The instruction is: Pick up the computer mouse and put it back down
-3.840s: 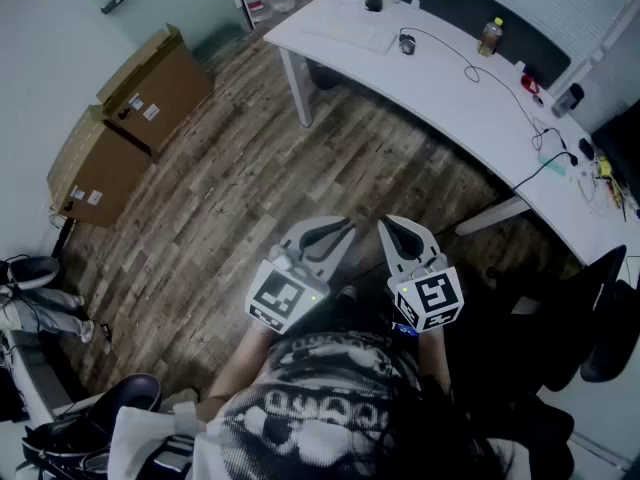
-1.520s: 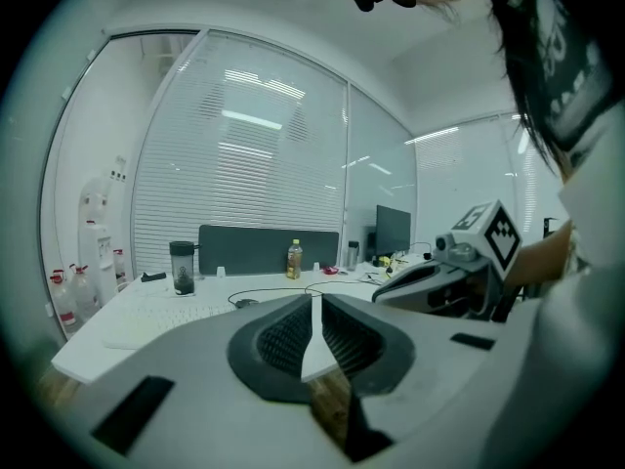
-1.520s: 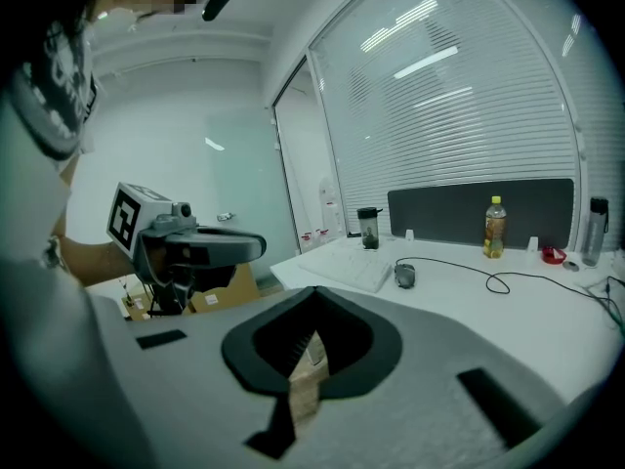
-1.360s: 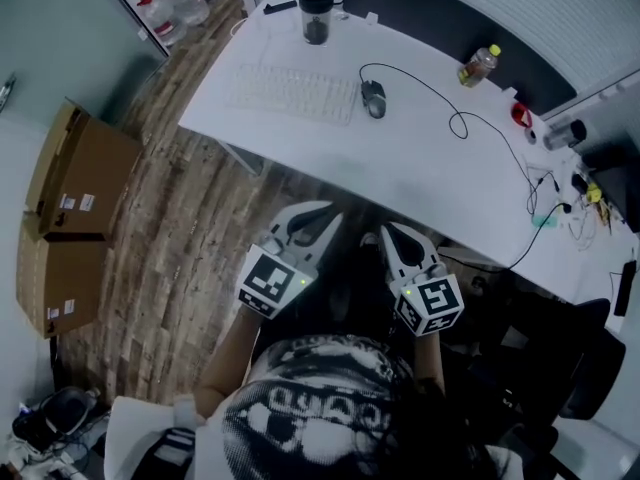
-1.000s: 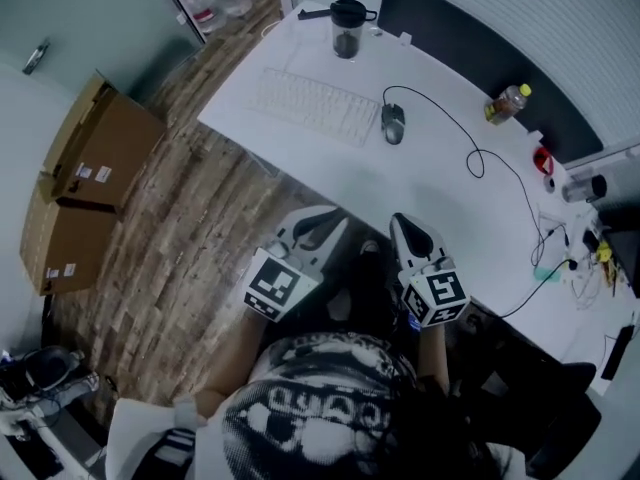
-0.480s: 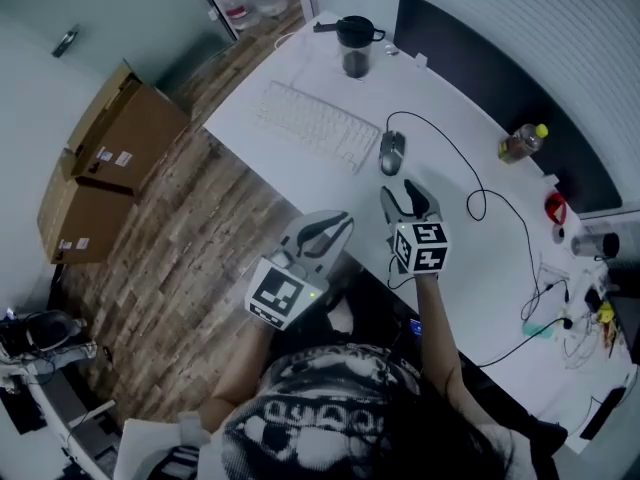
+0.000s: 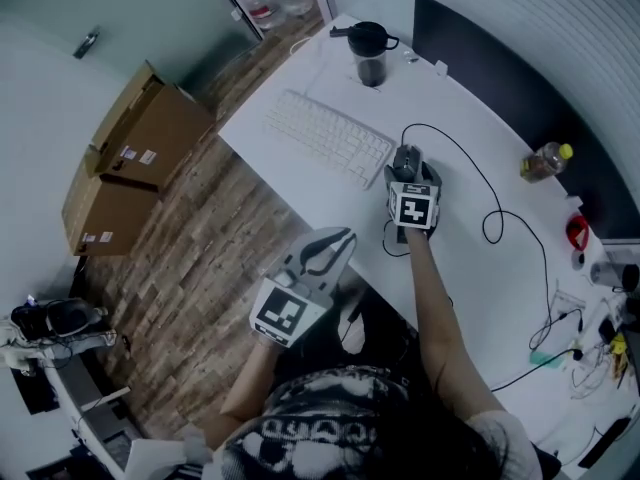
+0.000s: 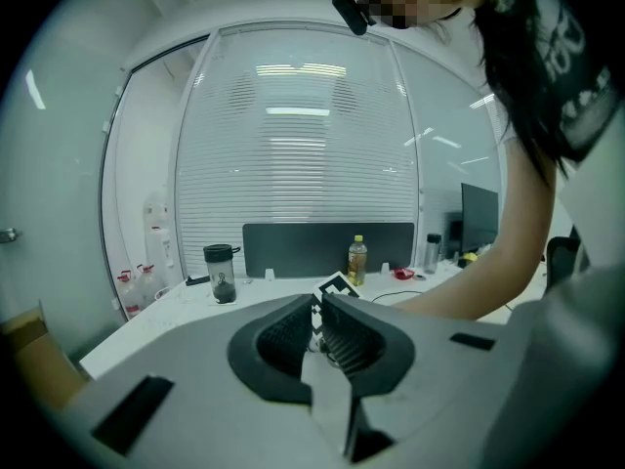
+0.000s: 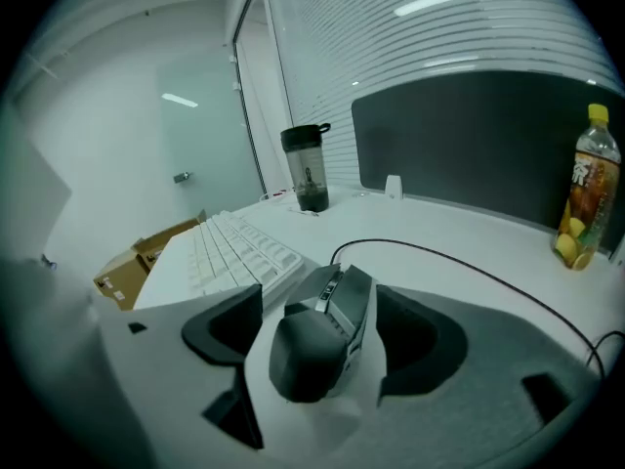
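A dark grey wired computer mouse (image 7: 406, 154) lies on the white desk (image 7: 470, 258) just right of the keyboard. My right gripper (image 7: 410, 168) is stretched out over it. In the right gripper view the mouse (image 9: 322, 335) sits between the jaws of the right gripper (image 9: 317, 306), which are opening, with a gap on each side. Its pads do not press on it. My left gripper (image 7: 340, 236) hangs off the desk's near edge over the floor, shut and empty; the left gripper view shows the same left gripper (image 8: 317, 306).
A white keyboard (image 7: 328, 138) lies left of the mouse, a dark lidded cup (image 7: 370, 53) behind it. The mouse cable (image 7: 470, 163) loops right toward a drink bottle (image 7: 545, 161). A dark partition (image 7: 500, 78) backs the desk. Cardboard boxes (image 7: 140, 148) stand on the wooden floor.
My right gripper has gone from beside my body forward and down to the mouse, and its jaws have spread around it. The left gripper stayed low near the desk edge.
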